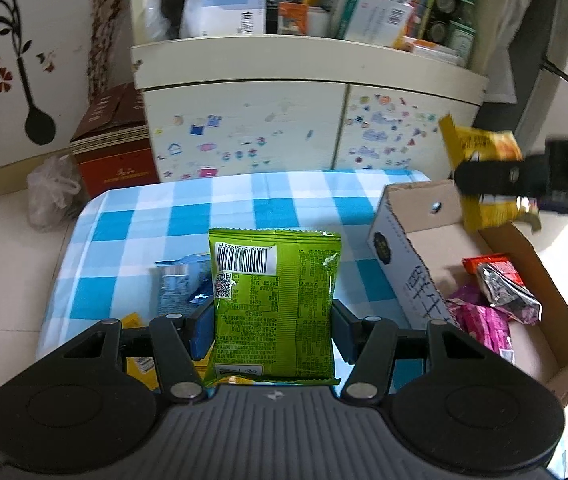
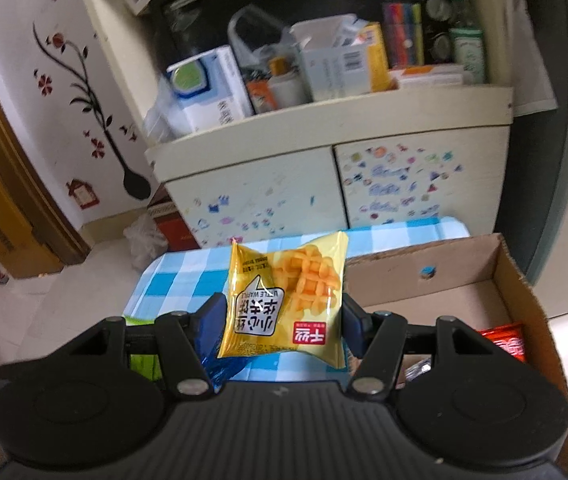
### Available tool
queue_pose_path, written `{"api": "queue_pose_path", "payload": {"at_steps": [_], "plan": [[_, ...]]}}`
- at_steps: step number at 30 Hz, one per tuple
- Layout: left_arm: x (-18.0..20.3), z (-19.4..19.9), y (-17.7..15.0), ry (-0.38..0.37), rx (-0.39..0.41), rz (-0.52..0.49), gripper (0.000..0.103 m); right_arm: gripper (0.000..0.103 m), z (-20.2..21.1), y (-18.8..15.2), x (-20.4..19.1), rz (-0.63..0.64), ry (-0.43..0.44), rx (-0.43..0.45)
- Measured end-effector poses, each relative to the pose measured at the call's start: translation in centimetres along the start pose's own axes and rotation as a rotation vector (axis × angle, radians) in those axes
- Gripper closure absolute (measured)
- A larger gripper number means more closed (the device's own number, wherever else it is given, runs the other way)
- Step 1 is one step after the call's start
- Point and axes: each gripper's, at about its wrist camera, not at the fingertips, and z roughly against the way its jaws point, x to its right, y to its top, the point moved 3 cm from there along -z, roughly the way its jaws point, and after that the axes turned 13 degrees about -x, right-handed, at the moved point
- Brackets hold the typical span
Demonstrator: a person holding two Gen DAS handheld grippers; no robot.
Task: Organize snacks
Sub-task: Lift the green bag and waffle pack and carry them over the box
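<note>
Blue-checked table (image 1: 244, 208), cardboard box (image 1: 411, 256) at its right, blue packet (image 1: 176, 284), yellow packet (image 1: 132, 320)

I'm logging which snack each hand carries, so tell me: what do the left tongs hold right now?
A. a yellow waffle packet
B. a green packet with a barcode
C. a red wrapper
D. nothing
B: in the left wrist view the left tongs are shut on the green packet, its barcode side up, while the yellow waffle packet sits in the right tongs.

Both wrist views tilt down, close over checked table (image 1: 144, 216); sharing cabinet (image 2: 260, 196).
</note>
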Motion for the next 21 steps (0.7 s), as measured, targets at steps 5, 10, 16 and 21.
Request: {"api": "queue_pose_path", "payload": {"at_steps": [5,10,16,21], "plan": [[1.4,-0.1,-0.1,-0.016,0.011,-0.04,0.04,0.043,1.3,0.6,1.6,-0.033,-0.006,0.031],[3.1,-0.1,-0.2,-0.068,0.03,-0.084,0.04,0.043,2.5,1.0,3.1,-0.059,-0.014,0.056],[5.6,-0.4,-0.4,-0.126,0.051,-0.149,0.04,0.042,3.6,1.2,5.3,-0.116,-0.033,0.082],[7.8,-0.5,-0.4,-0.194,0.074,-0.198,0.04,0.042,4.1,1.2,7.1,-0.168,-0.046,0.087]]}}
